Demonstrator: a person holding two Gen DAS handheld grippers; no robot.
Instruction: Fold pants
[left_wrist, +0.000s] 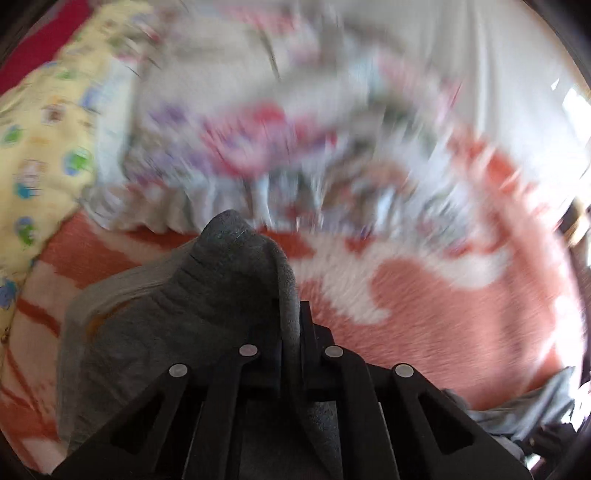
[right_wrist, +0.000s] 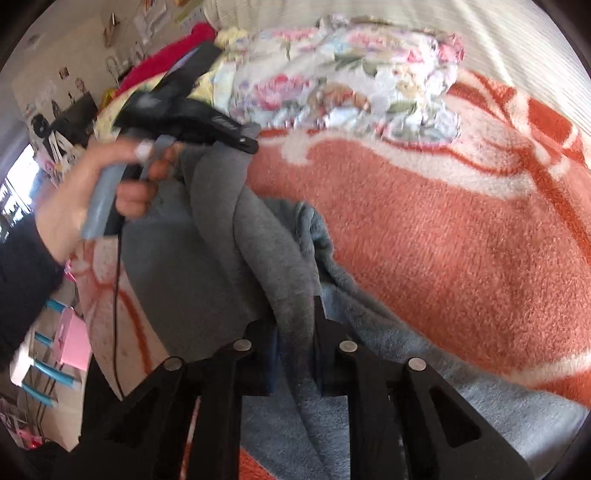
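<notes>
The grey pants (left_wrist: 207, 295) hang bunched over my left gripper (left_wrist: 291, 325), which is shut on a fold of them; the cloth hides its fingertips. In the right wrist view the same grey pants (right_wrist: 221, 240) run from my right gripper (right_wrist: 295, 314), shut on a thick fold, up to the left gripper (right_wrist: 236, 142), which a person's hand (right_wrist: 92, 184) holds and which is clamped on the fabric's upper edge. Both grippers lift the pants above an orange and white blanket (right_wrist: 443, 221). A lighter grey part of the pants trails along the blanket at the lower right.
The blanket (left_wrist: 443, 314) covers a bed. A crumpled floral cover (right_wrist: 332, 85) lies at the far side, blurred in the left wrist view as the floral cover (left_wrist: 295, 147). A yellow printed cloth (left_wrist: 44, 147) lies at the left. A pink stool (right_wrist: 70, 339) stands beside the bed.
</notes>
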